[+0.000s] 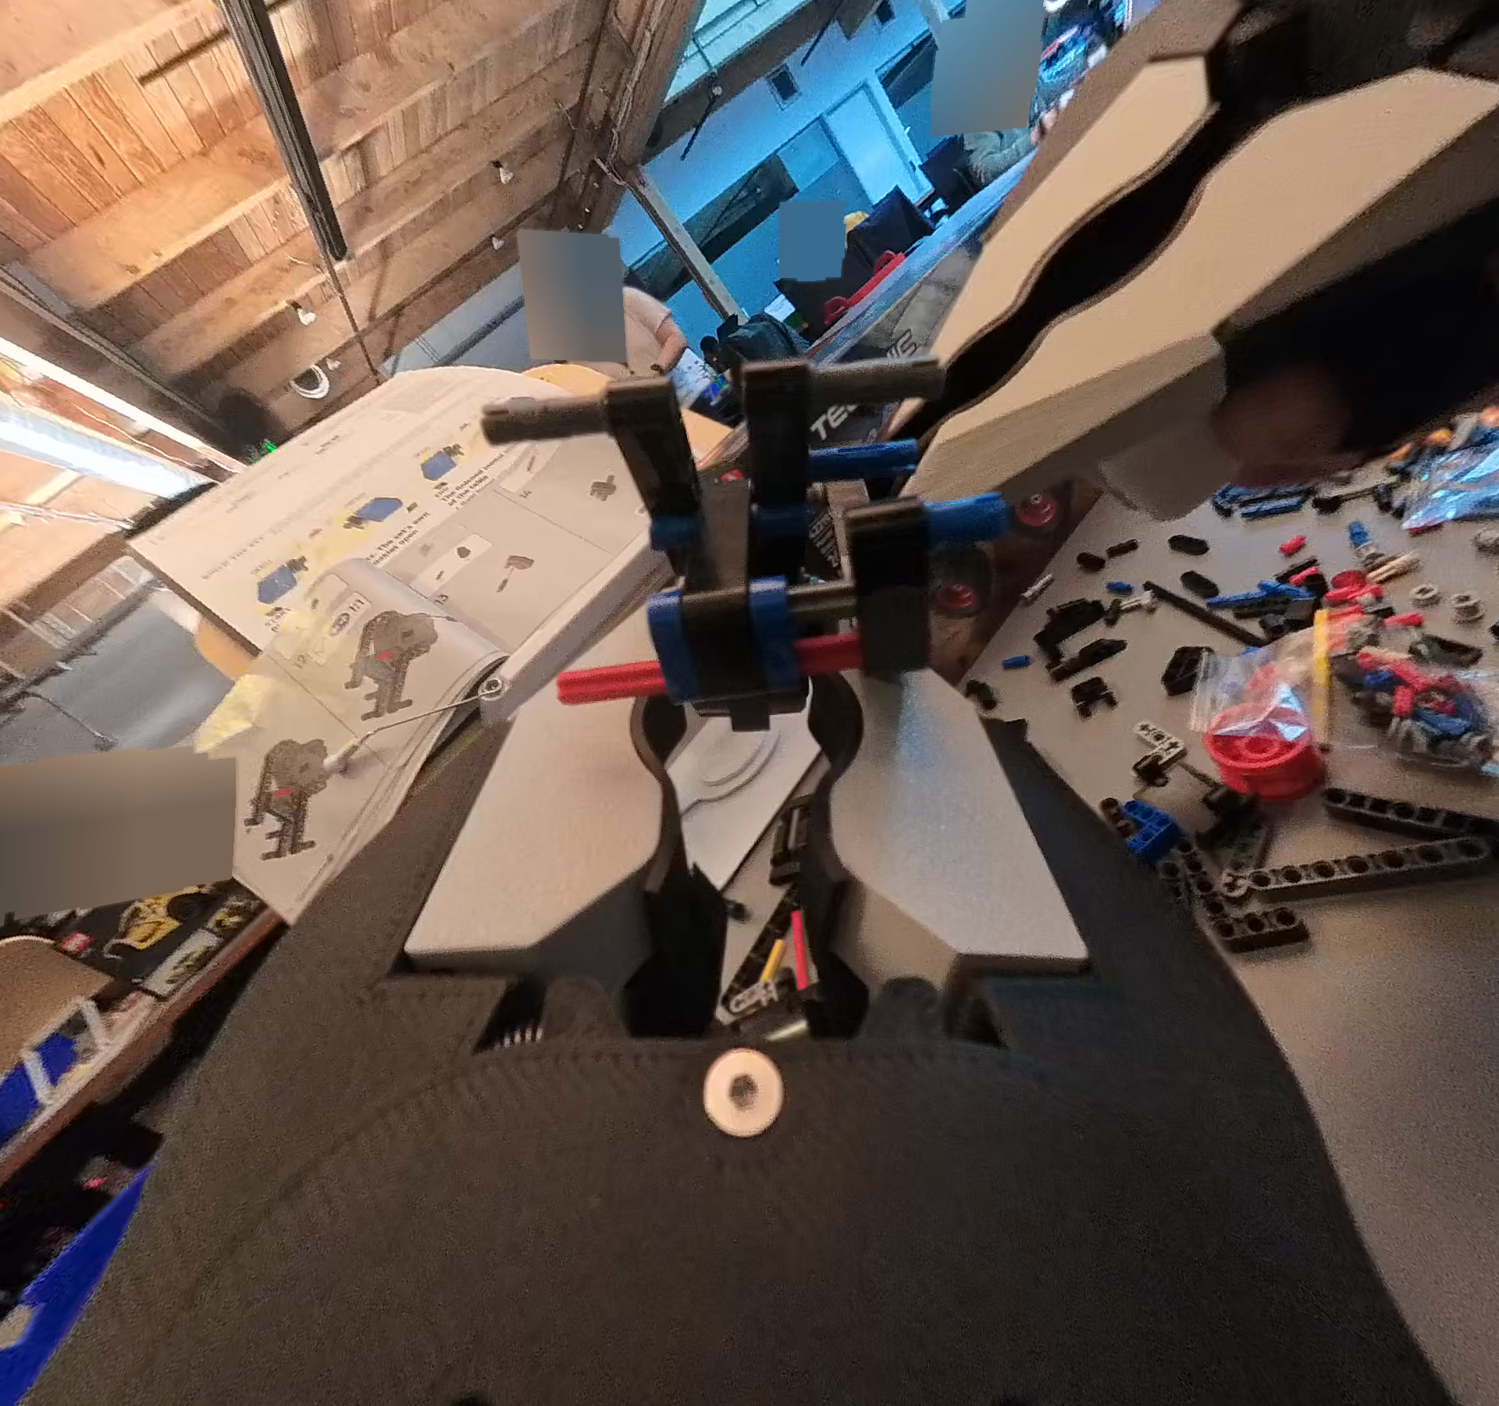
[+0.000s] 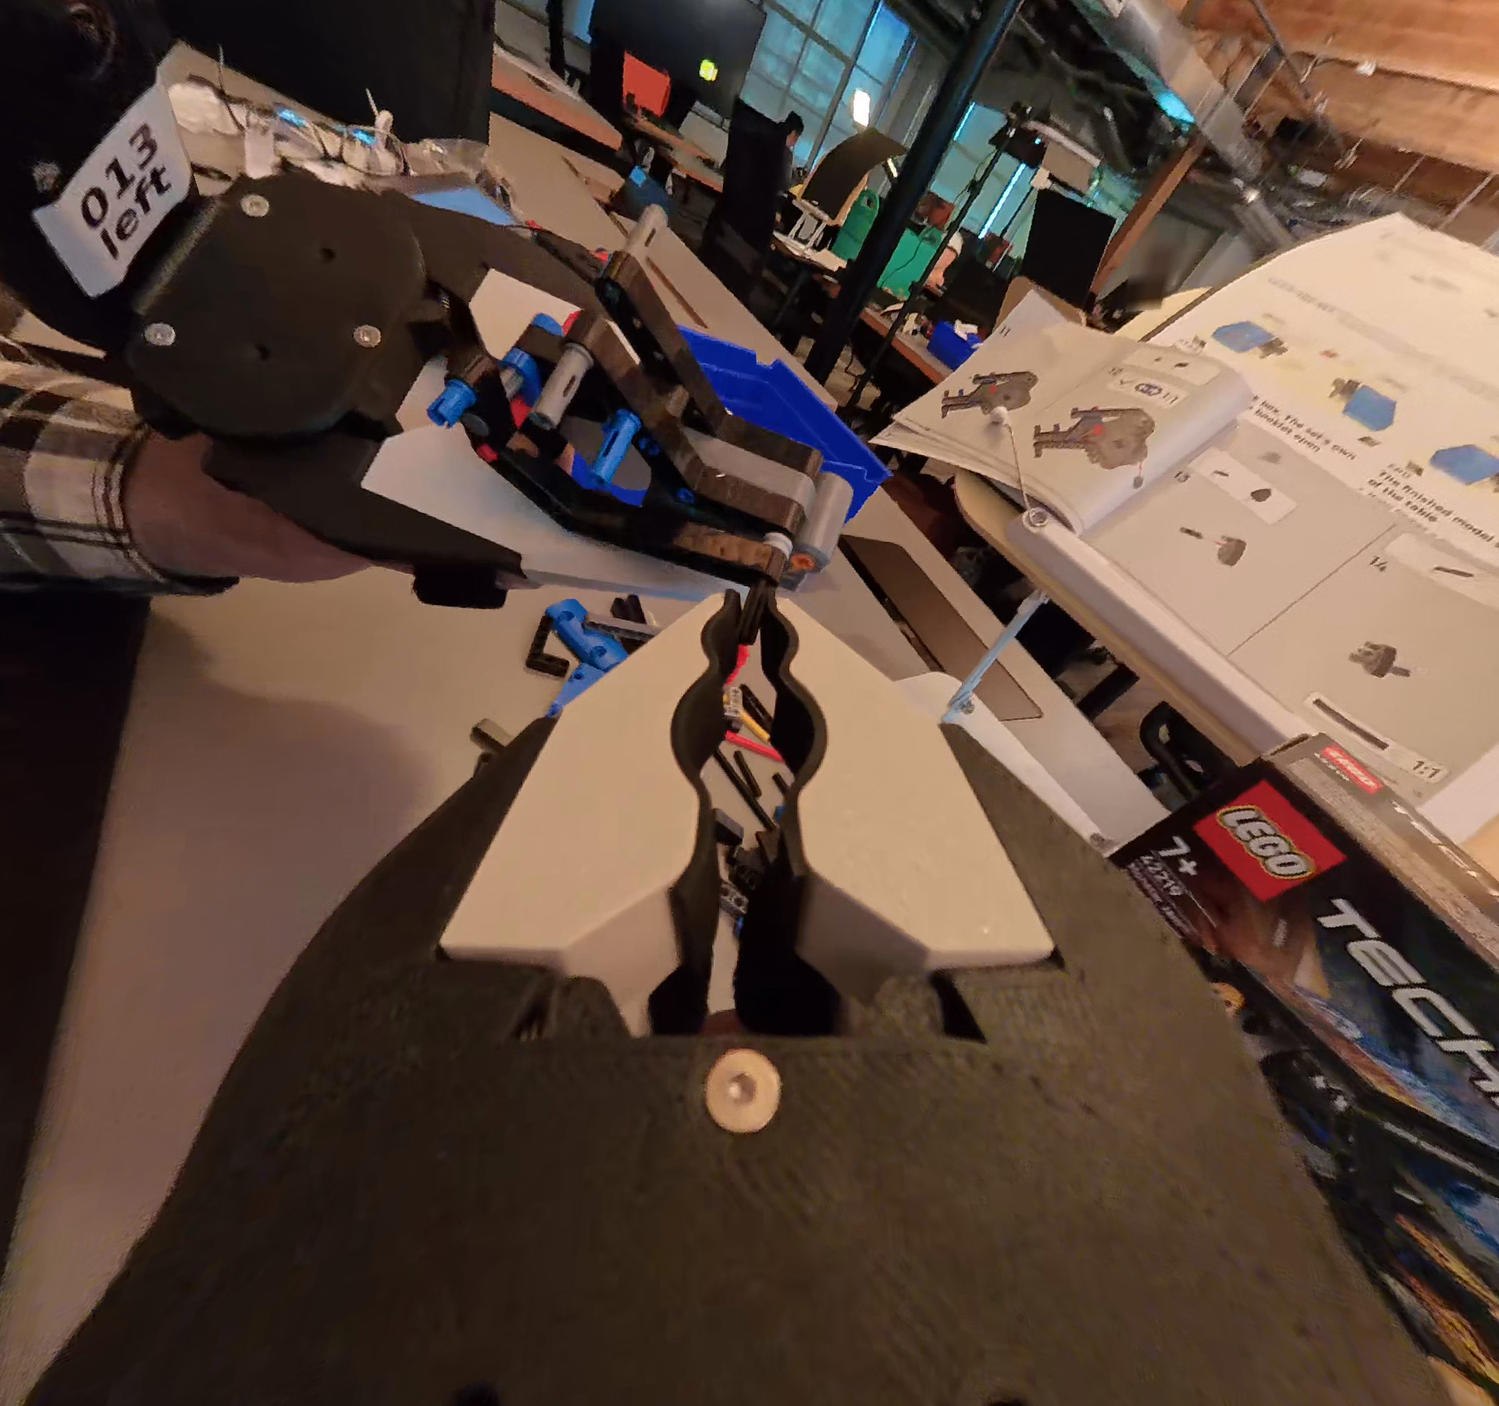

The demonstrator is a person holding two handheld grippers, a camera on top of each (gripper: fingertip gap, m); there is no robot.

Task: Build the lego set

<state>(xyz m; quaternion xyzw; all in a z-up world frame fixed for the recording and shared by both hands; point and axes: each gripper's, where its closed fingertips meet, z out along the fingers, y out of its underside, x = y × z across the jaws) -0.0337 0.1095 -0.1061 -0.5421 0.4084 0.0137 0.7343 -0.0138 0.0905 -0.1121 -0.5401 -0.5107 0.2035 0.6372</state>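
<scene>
While the left gripper (image 1: 734, 710) is clenched on the half-built lego assembly (image 1: 770, 556) and holds it up above the table (image 1: 1054, 1043), the right gripper (image 2: 750, 605) comes to it from the right side with its fingers almost together, pinching a small black pin (image 2: 756, 606) at the tips. In the right wrist view this pin touches the near corner of the assembly, beside a grey cylinder part (image 2: 827, 511). The assembly is made of black beams with blue pins, grey axles and a red axle (image 1: 608, 682) that sticks out to the left. An open instruction booklet (image 1: 389, 556) stands on a holder at the far left of the table in the left wrist view. Loose lego pieces (image 1: 1265, 613), a plastic bag with red wheels (image 1: 1261, 742) and long black beams (image 1: 1363, 872) lie scattered on the table at the right. A lego box (image 2: 1338, 986) lies near the right edge in the right wrist view, and a blue bin (image 2: 779, 402) is behind the assembly.
</scene>
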